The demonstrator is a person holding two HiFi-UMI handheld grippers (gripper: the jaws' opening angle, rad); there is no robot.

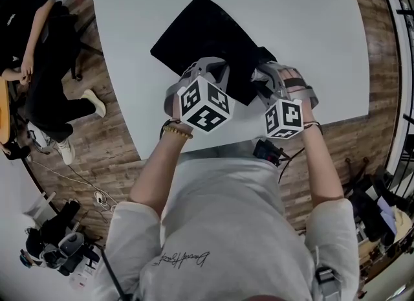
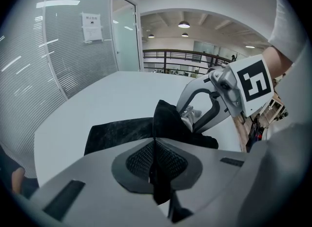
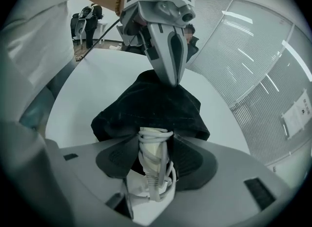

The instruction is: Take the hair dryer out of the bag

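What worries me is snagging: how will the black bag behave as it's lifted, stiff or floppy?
Probably floppy: the black bag bunches into folds where the left gripper pinches its fabric. Likely light too, lying flat on the table. It may drag along with the hair dryer, whose wrapped cord could catch the soft opening.

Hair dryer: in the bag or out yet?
Partly out: the hair dryer's cord-wrapped handle pokes from the bag between the right tool's jaws; its body is hidden inside.
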